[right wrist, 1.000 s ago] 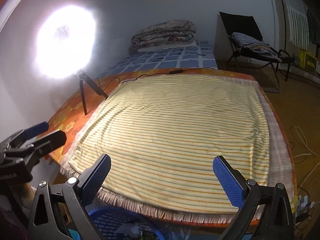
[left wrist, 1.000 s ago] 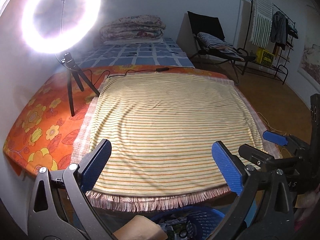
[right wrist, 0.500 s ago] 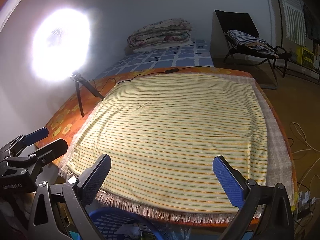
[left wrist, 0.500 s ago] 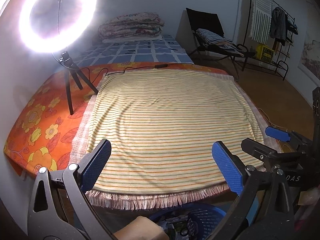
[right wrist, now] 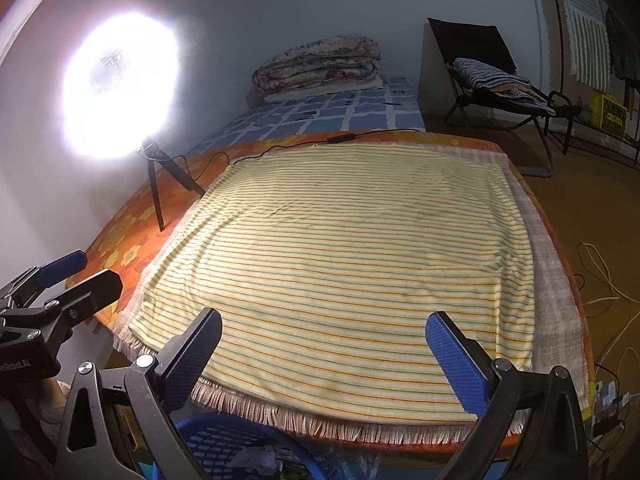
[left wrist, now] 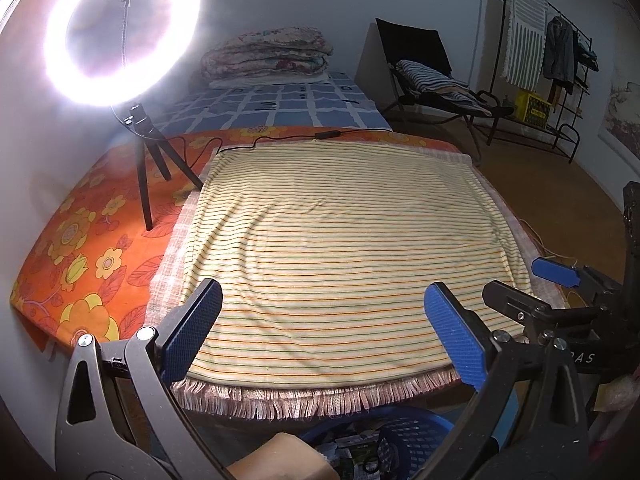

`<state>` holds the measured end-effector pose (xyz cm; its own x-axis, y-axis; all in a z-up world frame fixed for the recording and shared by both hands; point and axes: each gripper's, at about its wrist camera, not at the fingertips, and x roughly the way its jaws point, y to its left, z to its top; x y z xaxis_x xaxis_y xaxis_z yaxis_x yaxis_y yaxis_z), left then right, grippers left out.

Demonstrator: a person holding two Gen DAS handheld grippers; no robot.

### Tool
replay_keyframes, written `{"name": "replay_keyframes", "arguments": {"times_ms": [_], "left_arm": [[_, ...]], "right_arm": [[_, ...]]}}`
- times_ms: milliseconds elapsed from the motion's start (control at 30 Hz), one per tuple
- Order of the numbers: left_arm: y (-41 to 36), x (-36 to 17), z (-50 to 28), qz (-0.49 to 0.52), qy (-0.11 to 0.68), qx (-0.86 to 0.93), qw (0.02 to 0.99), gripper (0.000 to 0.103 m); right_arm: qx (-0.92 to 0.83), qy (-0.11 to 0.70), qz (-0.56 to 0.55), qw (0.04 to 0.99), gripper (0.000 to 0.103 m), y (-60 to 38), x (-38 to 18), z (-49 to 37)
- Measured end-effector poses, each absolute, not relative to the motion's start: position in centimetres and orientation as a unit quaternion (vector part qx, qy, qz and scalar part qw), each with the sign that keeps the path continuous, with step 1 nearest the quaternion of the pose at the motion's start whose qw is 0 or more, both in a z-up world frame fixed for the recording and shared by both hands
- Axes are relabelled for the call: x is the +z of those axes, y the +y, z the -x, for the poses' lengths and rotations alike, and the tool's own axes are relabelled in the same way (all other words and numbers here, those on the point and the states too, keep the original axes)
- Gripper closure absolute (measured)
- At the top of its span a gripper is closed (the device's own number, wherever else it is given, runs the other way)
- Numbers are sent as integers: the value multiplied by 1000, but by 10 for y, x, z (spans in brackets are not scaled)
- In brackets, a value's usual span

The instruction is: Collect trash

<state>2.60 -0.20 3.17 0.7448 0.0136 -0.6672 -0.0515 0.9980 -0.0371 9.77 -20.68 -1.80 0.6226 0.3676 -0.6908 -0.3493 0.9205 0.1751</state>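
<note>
A blue plastic basket with crumpled trash in it stands on the floor below the near edge of the bed; it also shows in the right wrist view. My left gripper is open and empty above the fringed edge of the striped cloth. My right gripper is open and empty over the same edge. Each gripper shows in the other's view: the right one, the left one. No loose trash shows on the cloth.
A lit ring light on a black tripod stands on the orange flowered sheet, its cable running along the cloth's far edge. Folded quilts lie on the blue bed behind. A folding chair and clothes rack stand right.
Both grippers have drawn back slightly and risen; the basket shows a little more below. Both jaws have stayed open.
</note>
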Motion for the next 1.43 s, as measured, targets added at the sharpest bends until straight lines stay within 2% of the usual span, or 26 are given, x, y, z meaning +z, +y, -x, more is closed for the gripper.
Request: {"name": "replay_keyframes", "arguments": {"times_ms": [1433], "left_arm": [[2, 29, -28, 17, 359, 22, 933, 0]], "right_arm": [[199, 401, -11, 894, 0, -206, -27, -97]]}}
